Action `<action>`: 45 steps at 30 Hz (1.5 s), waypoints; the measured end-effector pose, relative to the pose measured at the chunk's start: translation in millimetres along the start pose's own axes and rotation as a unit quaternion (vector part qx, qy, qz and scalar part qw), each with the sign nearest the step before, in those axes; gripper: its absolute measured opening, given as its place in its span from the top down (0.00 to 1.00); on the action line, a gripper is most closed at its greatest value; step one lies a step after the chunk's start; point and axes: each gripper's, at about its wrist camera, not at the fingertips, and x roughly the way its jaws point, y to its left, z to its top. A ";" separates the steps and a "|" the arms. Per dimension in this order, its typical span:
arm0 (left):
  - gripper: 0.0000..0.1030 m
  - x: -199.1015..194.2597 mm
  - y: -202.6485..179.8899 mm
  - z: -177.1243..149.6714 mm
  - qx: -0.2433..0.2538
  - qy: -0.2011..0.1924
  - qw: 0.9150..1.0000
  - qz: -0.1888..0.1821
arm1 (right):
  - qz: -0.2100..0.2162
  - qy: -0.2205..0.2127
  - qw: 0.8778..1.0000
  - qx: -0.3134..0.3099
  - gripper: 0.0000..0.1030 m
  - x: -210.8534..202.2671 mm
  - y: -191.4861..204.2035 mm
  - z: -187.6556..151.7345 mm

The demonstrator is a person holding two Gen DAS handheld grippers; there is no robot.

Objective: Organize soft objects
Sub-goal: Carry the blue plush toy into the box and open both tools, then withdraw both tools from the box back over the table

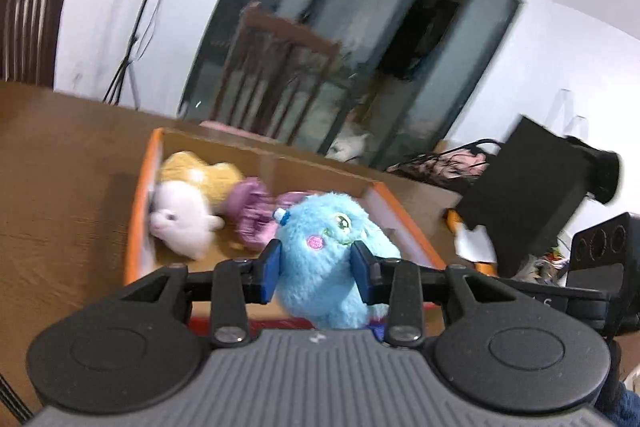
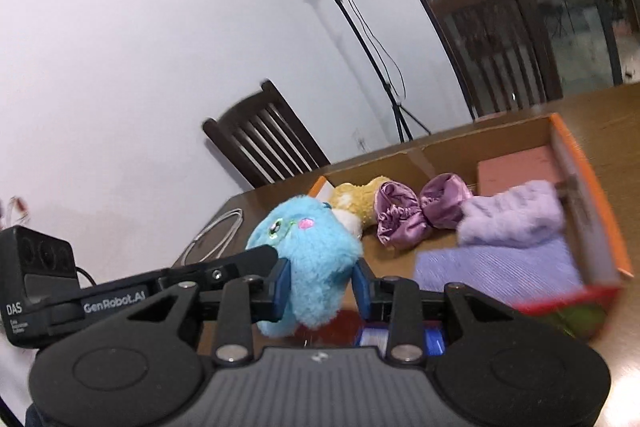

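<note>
A fluffy blue plush toy (image 1: 332, 259) sits between the blue pads of my left gripper (image 1: 316, 267), above the near edge of an orange-rimmed cardboard box (image 1: 138, 211). It also shows in the right wrist view (image 2: 308, 255), between the pads of my right gripper (image 2: 320, 287). Both grippers press on it from opposite sides. Inside the box lie a white plush (image 1: 180, 223), a yellow plush (image 1: 200, 175), a purple satin scrunchie (image 2: 416, 215), a lilac fluffy cloth (image 2: 516, 215), a folded purple cloth (image 2: 496, 267) and a pink block (image 2: 516, 167).
The box (image 2: 592, 195) stands on a wooden table (image 1: 60, 167). Dark wooden chairs (image 1: 276, 71) stand behind it. A black bag (image 1: 528, 183) is at the right, a white cable (image 2: 216, 235) at the left. A tripod (image 2: 360, 39) stands by the wall.
</note>
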 end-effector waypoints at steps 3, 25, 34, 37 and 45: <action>0.64 20.1 22.0 5.4 -0.009 0.022 0.999 0.043 | -0.008 0.034 0.999 0.018 0.68 50.7 -3.5 7.7; 0.36 -60.8 -1.2 -15.3 0.094 -0.043 0.990 0.101 | -0.067 0.022 0.994 -0.081 0.57 25.5 29.8 3.4; 0.17 -125.5 -50.1 -72.1 0.152 -0.084 0.980 0.101 | -0.122 -0.066 0.978 -0.155 0.42 -84.1 42.7 -32.3; 0.16 -133.9 -57.7 -88.8 0.165 -0.081 0.978 0.096 | -0.132 -0.073 0.977 -0.150 0.40 -105.6 38.4 -53.2; 0.16 -133.2 -46.8 -127.1 0.102 -0.062 0.985 0.125 | -0.113 -0.074 0.987 -0.091 0.34 -130.3 14.9 -126.4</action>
